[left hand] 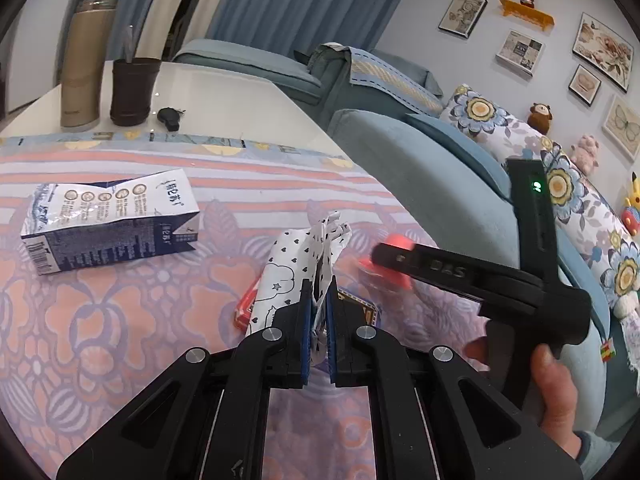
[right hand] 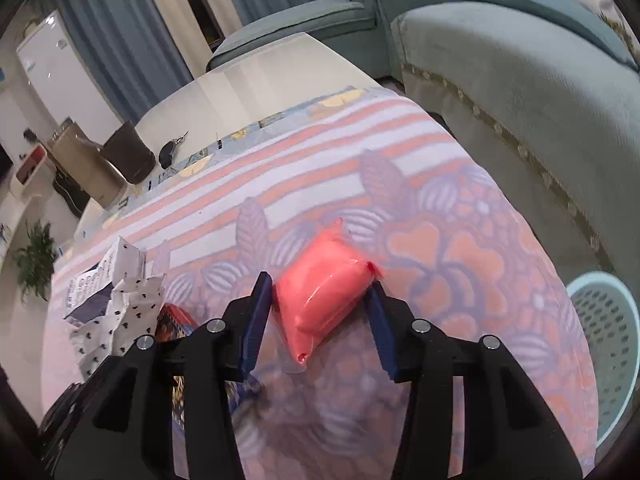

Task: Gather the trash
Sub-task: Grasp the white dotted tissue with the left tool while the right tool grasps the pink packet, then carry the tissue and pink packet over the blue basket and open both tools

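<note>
My left gripper [left hand: 319,292] is shut on a crumpled white wrapper with black hearts [left hand: 308,252], held just above the patterned tablecloth. It also shows in the right wrist view [right hand: 124,304]. My right gripper [right hand: 318,292] is shut on a pink plastic packet [right hand: 324,288] and holds it above the cloth. That gripper shows in the left wrist view [left hand: 384,264], blurred, to the right of the wrapper. A crushed blue-and-white milk carton [left hand: 108,220] lies on the cloth at the left. A red packet [left hand: 245,308] lies under the wrapper.
A perforated pale-green basket [right hand: 608,340] stands on the floor off the table's right edge. A tan flask [left hand: 86,64], a dark cup [left hand: 132,92] and a black key fob [left hand: 170,118] stand at the table's far end. A blue sofa [left hand: 420,168] runs along the right.
</note>
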